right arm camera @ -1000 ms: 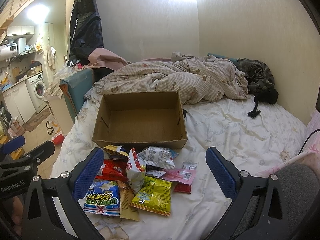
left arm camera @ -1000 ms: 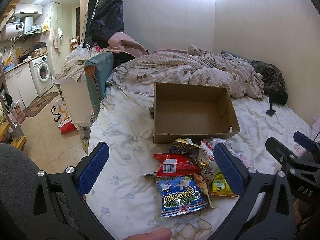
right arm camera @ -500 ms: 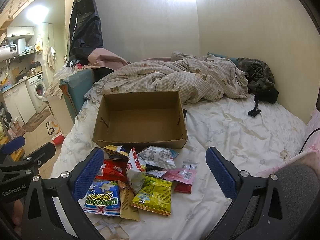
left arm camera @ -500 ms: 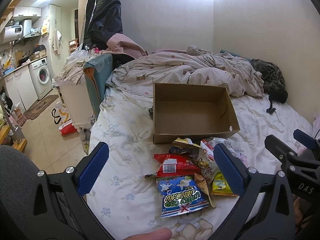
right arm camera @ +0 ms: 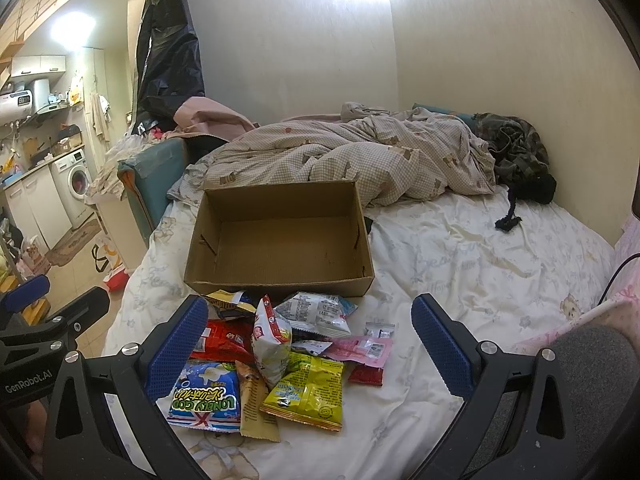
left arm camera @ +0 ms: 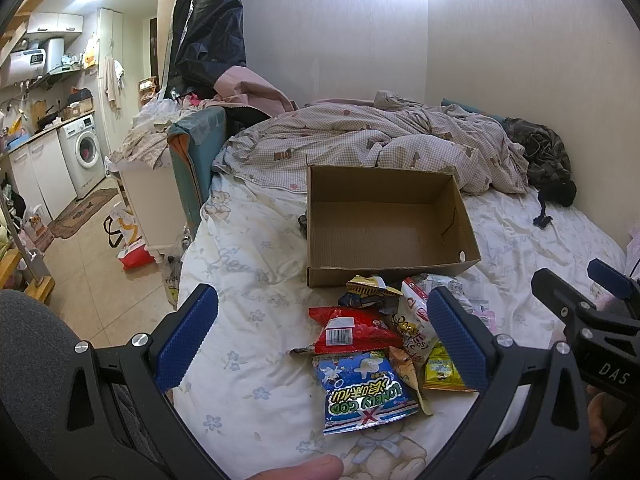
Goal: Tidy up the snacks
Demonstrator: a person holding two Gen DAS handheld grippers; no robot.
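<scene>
A loose heap of foil snack packets [right arm camera: 280, 356] lies on the white floral bed sheet [right arm camera: 460, 272], just in front of an open brown cardboard box [right arm camera: 280, 236]. The box interior shows only bare corrugated board. At the near left of the heap sits a blue "Lonely God" packet [right arm camera: 206, 398], touching a tan packet [right arm camera: 256, 404] and a yellow-green packet [right arm camera: 306, 392] to its right. Behind these lie a red packet with a barcode label [left arm camera: 352, 330], a white-and-red puffed packet [right arm camera: 270, 338] standing tilted, a white-and-blue packet [right arm camera: 318, 312] and a flat pink sachet [right arm camera: 364, 350]. A yellow-and-dark packet [left arm camera: 370, 290] rests against the box's near wall.

The left gripper [left arm camera: 320, 340] hovers above the left part of the heap, its blue-padded fingers [left arm camera: 186, 340] spread wide and holding nothing. The right gripper [right arm camera: 308, 348] hovers over the heap likewise, fingers [right arm camera: 440, 346] set wide apart and holding nothing. Each gripper is partly visible at the edge of the other's view.

Behind the box lies a rumpled checked duvet [right arm camera: 352, 160], with a dark camouflage garment [right arm camera: 516, 152] against the wall. A white washing machine [left arm camera: 86, 154] stands in the room to the left.
</scene>
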